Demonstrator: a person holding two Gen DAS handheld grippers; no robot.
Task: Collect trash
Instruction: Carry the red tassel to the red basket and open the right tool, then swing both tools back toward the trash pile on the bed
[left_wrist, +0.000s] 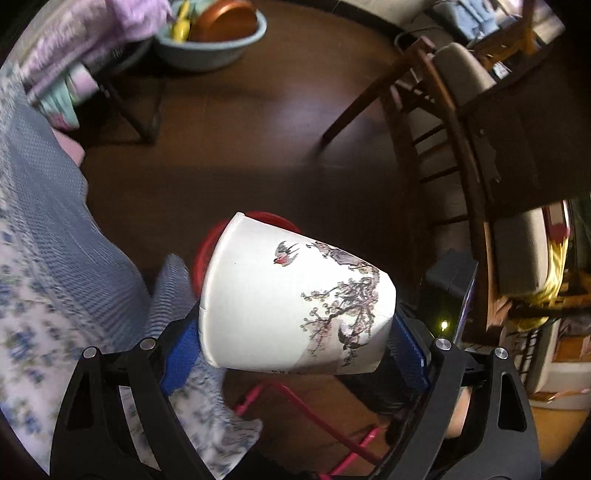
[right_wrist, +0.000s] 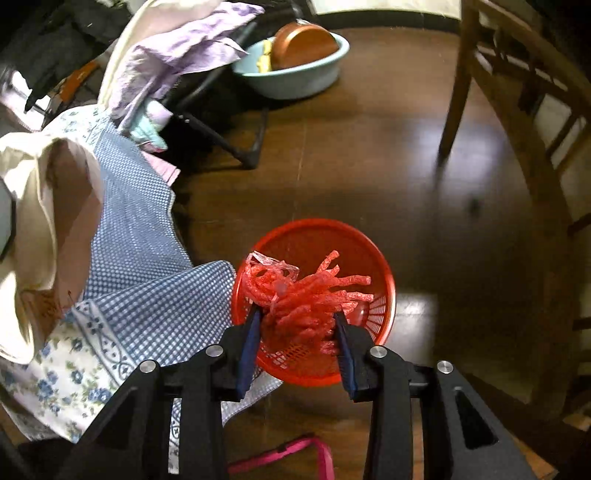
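Observation:
My left gripper (left_wrist: 295, 332) is shut on a white paper cup (left_wrist: 280, 295) printed with a bird and blossom branch; the cup lies sideways between the blue pads, held above the floor. A red basket (left_wrist: 207, 247) shows just behind its rim. In the right wrist view my right gripper (right_wrist: 298, 325) is shut on a bundle of red foam net (right_wrist: 306, 295), held directly over the round red mesh basket (right_wrist: 332, 240) standing on the dark wood floor.
Blue checked and floral cloth (right_wrist: 140, 266) drapes at the left, touching the basket. A teal basin (right_wrist: 295, 74) with a brown bowl sits at the back. Wooden chairs (right_wrist: 517, 110) stand right. A pink frame (right_wrist: 288, 454) lies on the floor below.

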